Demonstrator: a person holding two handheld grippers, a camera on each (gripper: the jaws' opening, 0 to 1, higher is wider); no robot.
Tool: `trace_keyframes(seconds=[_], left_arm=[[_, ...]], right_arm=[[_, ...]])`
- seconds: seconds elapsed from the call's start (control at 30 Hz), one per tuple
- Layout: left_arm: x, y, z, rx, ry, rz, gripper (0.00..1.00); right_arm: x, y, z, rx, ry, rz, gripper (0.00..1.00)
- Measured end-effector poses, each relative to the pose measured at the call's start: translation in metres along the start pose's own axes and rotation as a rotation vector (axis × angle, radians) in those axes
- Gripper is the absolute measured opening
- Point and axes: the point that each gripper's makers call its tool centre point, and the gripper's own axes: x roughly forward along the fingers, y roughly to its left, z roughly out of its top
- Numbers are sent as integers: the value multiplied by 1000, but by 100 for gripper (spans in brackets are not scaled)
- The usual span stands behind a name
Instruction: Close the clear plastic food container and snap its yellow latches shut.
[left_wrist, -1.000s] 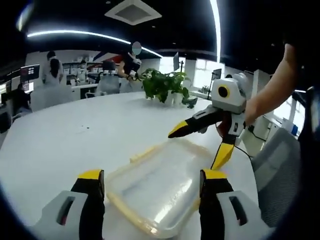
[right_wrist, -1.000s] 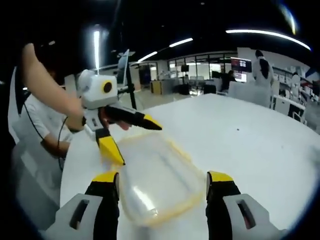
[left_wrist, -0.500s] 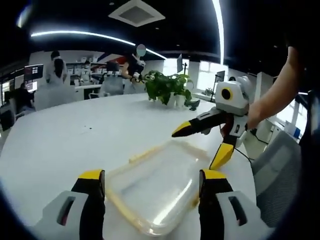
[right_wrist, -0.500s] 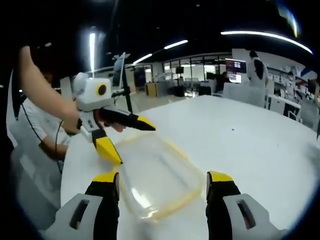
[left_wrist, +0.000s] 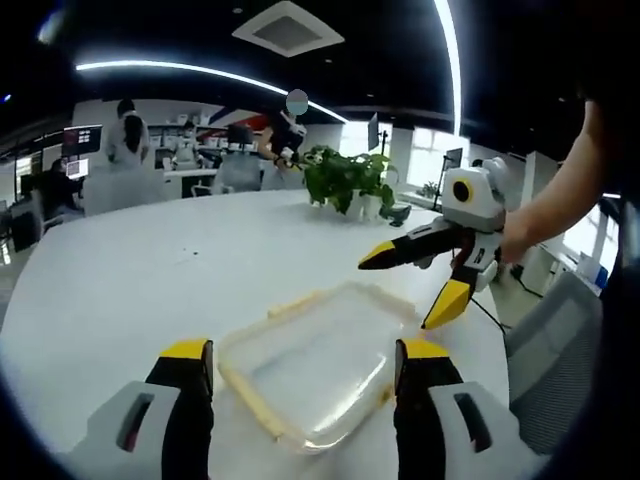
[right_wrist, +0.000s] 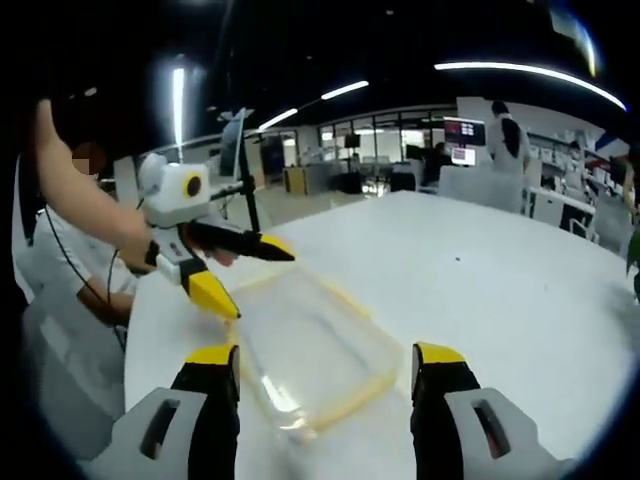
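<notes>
your clear plastic food container (left_wrist: 315, 370) is flat on the white table (left_wrist: 130, 270) | lid looks to be sitting on top | pale yellow strips run along the edges (right_wrist: 310, 345) | can't tell if they're snapped down

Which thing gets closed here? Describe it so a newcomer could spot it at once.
Start at the big white table and look to the edge nearest the person, between the two open claws. There lies the clear plastic food container, flat and rectangular. Its yellow rim, and being the sole thing on this part of the table, set it apart from the potted plant at the far side.
</notes>
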Motion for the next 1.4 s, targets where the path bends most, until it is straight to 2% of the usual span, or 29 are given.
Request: trace_keyframes(seconds=[0.2, 0.57, 0.73, 1.13, 1.4], left_arm=[[-9, -1, 0, -19, -3, 20, 73], [-22, -3, -6, -20, 6, 40, 71], [-28, -2, -2, -37, -12, 57, 71], [-40, -13, -3, -88, -30, 81, 71], [-53, -21, -5, -98, -40, 97, 70]], right_arm=[[-8, 6, -3, 6, 8, -3, 69], [-19, 4, -3, 28, -4, -37, 69], [-25, 5, -2, 38, -13, -51, 70], [-41, 5, 2, 60, -35, -67, 70], [-52, 13, -5, 65, -31, -66, 70]])
